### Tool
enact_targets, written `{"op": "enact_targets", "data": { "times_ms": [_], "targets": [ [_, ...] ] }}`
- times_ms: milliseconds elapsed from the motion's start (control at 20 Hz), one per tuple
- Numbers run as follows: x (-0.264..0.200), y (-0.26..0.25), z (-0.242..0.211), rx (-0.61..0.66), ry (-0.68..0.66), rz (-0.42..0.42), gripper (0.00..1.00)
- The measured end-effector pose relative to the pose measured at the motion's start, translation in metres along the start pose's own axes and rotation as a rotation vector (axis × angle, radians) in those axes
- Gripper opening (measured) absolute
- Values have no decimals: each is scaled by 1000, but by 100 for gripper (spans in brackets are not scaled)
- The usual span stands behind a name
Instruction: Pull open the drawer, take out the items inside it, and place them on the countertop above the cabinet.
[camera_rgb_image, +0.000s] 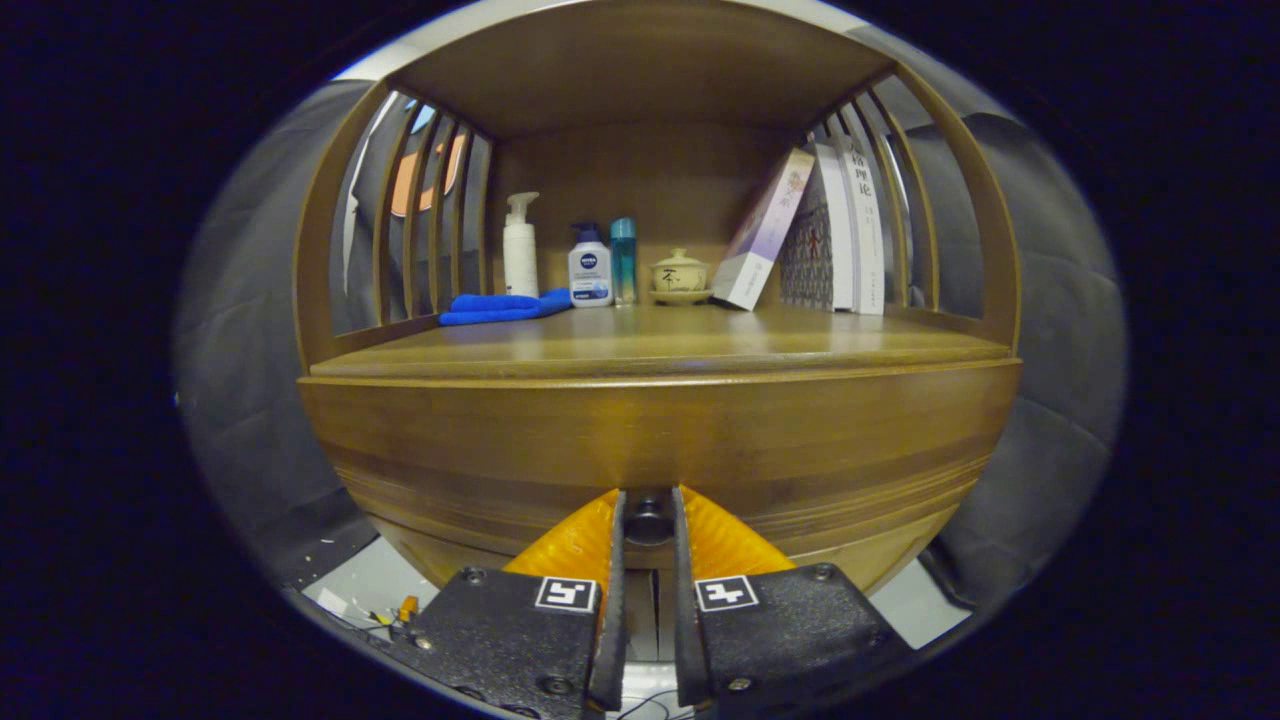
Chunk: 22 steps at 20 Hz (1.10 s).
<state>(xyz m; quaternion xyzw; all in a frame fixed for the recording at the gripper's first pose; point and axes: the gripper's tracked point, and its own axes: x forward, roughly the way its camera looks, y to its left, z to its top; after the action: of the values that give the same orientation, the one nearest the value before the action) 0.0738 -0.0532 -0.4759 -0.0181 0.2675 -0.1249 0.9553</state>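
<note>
The gripper (649, 520) has its two orange fingers (572, 545) drawn nearly together around the dark round knob (649, 520) of the drawer (660, 440). The knob sits between the tips and they seem to press it from both sides, though the contact itself is small and shadowed, so the hold is likely rather than certain. The knob is the only place to take hold: hard, small and rounded, it could slip out of the pads if the pull goes off-axis. A straight draw back along the fingers suits it best.

The drawer front is solid wood, stiff, and probably slides with some weight and friction. It looks closed, flush with the cabinet face, so its contents are hidden and their handling cannot be judged.

Just above, the countertop (660, 350) has a rounded front lip and a broad bare stretch toward the front. Further back stand a folded blue cloth (500, 306), a white pump bottle (520, 245), a lotion bottle (590, 268), a slim blue bottle (623, 258), a lidded ceramic cup (680, 275) and leaning books (815, 235). Slatted sides (420, 220) and the shelf roof limit reach.
</note>
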Motion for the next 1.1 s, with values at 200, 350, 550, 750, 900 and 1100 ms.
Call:
{"op": "enact_targets", "data": {
  "times_ms": [200,350,550,750,900,1100],
  "targets": [
    [-15,-4,-6,-31,9,-2,22],
    [-36,-2,-13,-31,11,6,22],
    [-57,-3,-20,-55,18,25,22],
    [-83,-1,-30,-77,22,38,22],
    [-100,-2,-37,-80,39,58,22],
    [-124,-2,-48,-91,54,68,22]
  ]
}}
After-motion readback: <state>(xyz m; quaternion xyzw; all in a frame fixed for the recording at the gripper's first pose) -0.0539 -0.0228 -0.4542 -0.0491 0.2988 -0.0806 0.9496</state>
